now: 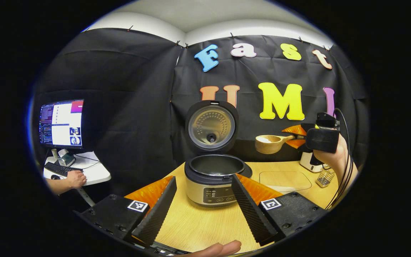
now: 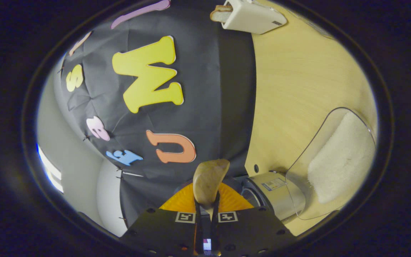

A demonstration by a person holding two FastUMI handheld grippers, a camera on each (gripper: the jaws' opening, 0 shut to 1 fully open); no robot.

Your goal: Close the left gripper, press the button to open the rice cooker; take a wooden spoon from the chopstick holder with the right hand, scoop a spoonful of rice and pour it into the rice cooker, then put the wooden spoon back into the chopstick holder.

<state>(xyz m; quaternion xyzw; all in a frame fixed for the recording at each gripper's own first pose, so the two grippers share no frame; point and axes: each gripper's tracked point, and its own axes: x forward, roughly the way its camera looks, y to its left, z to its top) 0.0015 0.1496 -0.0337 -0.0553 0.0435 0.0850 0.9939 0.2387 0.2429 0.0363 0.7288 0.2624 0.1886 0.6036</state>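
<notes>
spoon handle (image 2: 206,208): hidden betw. right gripper's fingers
rice cooker (image 2: 275,194): cut off by gripper body
cooker panel (image 1: 219,197): labels too small to tell

The lidded silver rice cooker (image 1: 214,178) is seen between and beyond the left gripper (image 1: 202,210) fingers, its lid (image 1: 211,126) raised behind the pot. A round wooden spoon (image 1: 271,143) is held above and right of it. The clear rice container (image 2: 334,164) lies right of the right gripper (image 2: 205,210) fingers.
</notes>
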